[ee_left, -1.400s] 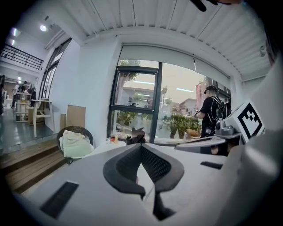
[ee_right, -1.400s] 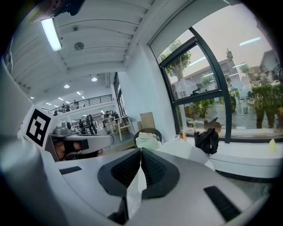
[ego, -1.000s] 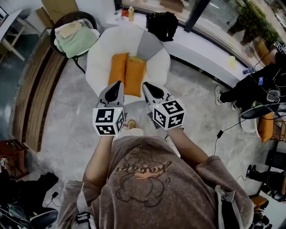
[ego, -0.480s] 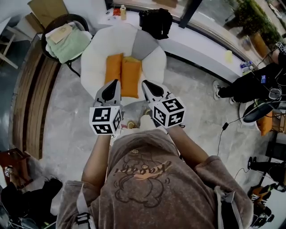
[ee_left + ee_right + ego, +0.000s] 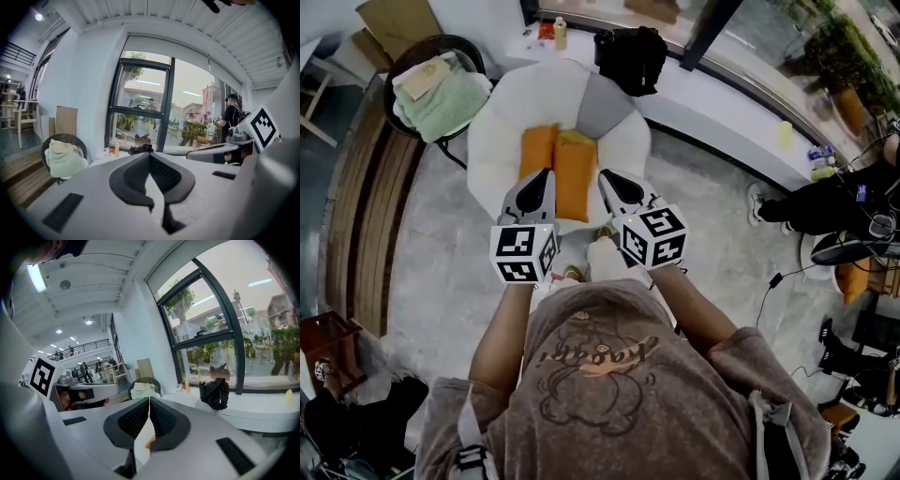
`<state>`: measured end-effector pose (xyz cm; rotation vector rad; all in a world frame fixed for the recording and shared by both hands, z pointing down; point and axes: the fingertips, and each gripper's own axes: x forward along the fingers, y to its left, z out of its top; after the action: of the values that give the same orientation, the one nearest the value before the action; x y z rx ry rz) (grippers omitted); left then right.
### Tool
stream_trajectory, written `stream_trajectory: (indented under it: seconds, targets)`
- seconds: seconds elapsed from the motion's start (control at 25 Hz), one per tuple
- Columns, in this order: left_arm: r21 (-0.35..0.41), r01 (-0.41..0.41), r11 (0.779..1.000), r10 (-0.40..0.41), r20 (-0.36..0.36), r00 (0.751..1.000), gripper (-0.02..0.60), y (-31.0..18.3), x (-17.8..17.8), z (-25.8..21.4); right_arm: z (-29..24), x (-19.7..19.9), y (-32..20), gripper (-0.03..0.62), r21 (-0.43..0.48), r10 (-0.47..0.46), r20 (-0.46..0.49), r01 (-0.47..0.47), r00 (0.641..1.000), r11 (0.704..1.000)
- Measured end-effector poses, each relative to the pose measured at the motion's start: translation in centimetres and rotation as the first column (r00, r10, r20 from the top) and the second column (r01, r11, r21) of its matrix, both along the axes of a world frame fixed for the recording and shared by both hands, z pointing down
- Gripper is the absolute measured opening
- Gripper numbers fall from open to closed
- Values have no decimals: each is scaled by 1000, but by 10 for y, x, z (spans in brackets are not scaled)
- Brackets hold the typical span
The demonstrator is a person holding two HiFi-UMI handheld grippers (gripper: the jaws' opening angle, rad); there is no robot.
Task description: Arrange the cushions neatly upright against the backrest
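A grey stone floor runs up to a long white window ledge (image 5: 722, 117), and pushed against it is a round white armchair (image 5: 497, 141). On its seat lie two orange cushions, the left cushion (image 5: 537, 150) and the right cushion (image 5: 575, 178) side by side and flat, with a bit of a yellow cushion (image 5: 574, 138) showing at their far end and a grey cushion (image 5: 607, 103) leaning on the backrest.

The left gripper (image 5: 548, 172) and the right gripper (image 5: 602, 176) are held out level with each other, one either side of the near end of the right cushion. Both have their jaws pressed together with nothing between them.

Compared with a second ago the armchair has drawn closer to the gripper tips, so the orange cushions now reach between them; the cushions themselves lie as they did.

A black bag (image 5: 630, 56) sits on the ledge behind the armchair. To its left is a wicker chair (image 5: 398, 80) piled with a green blanket (image 5: 445, 103).
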<state>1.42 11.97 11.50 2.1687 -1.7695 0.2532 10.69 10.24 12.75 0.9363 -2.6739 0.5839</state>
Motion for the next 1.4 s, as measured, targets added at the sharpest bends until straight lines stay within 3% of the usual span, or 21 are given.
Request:
stream_trajectory:
  seconds: [0.72, 1.4]
  targets:
    - [13, 135, 991, -136, 66, 989, 5, -132, 13, 8, 20, -2, -136, 21, 20, -153, 12, 153, 988, 988]
    - [-45, 93, 995, -92, 30, 995, 5, -155, 0, 42, 45, -27, -157, 21, -16, -122, 19, 123, 992, 992]
